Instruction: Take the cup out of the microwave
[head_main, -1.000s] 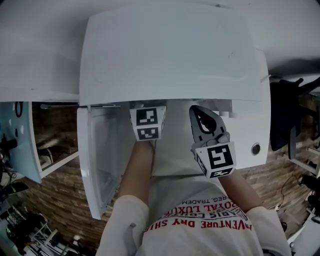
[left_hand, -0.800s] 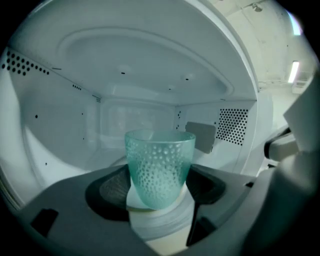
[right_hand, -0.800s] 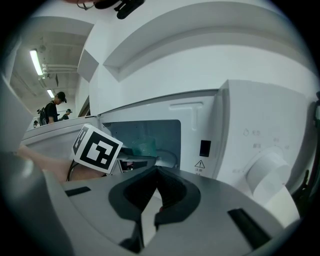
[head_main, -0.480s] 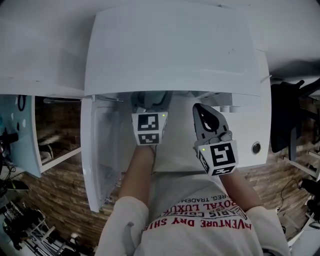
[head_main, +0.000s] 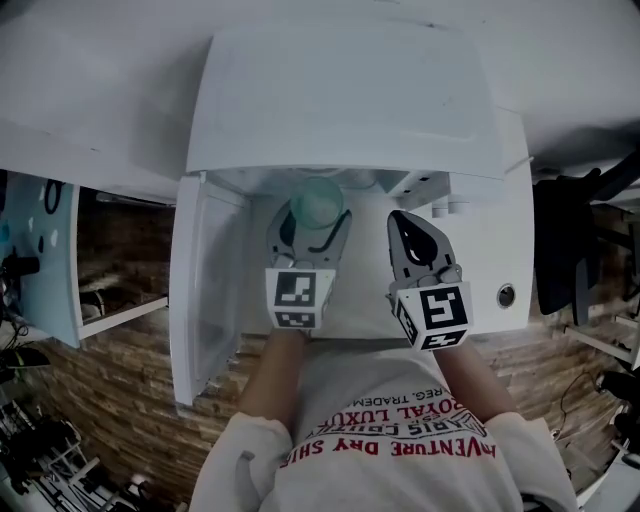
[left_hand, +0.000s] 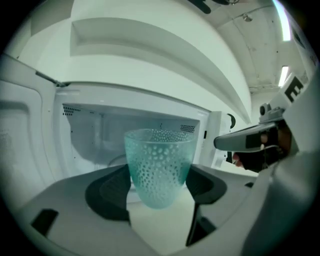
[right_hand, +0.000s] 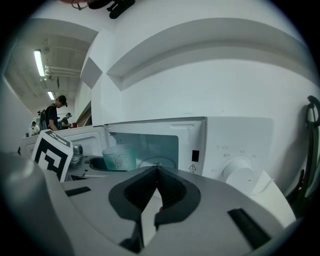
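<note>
- The left gripper (head_main: 310, 222) has its jaws wide apart and clamped on the cup (left_hand: 160, 167), one dark pad on each side.
- The cup sits at the front edge of the microwave's (head_main: 340, 100) opening, near the middle.
- From above only the round rim of the cup shows. The jaws hide its sides.
- I cannot tell if the cup's bottom touches anything.
- The microwave's flat top hides most of the inside in the head view.
- The cup is see-through blue-green glass with lots of little bumps. It is wide at the top and narrow at the bottom.
- The microwave is white, smooth and boxy. Its door (head_main: 190, 300) hangs open on the left, and a round knob (right_hand: 240, 172) is on the right.
- The right gripper (right_hand: 156, 172) has its jaws together and holds nothing. It is just beside the left one, in front of the knob panel.
- Both grippers point at the microwave, tipped a little down.
</note>
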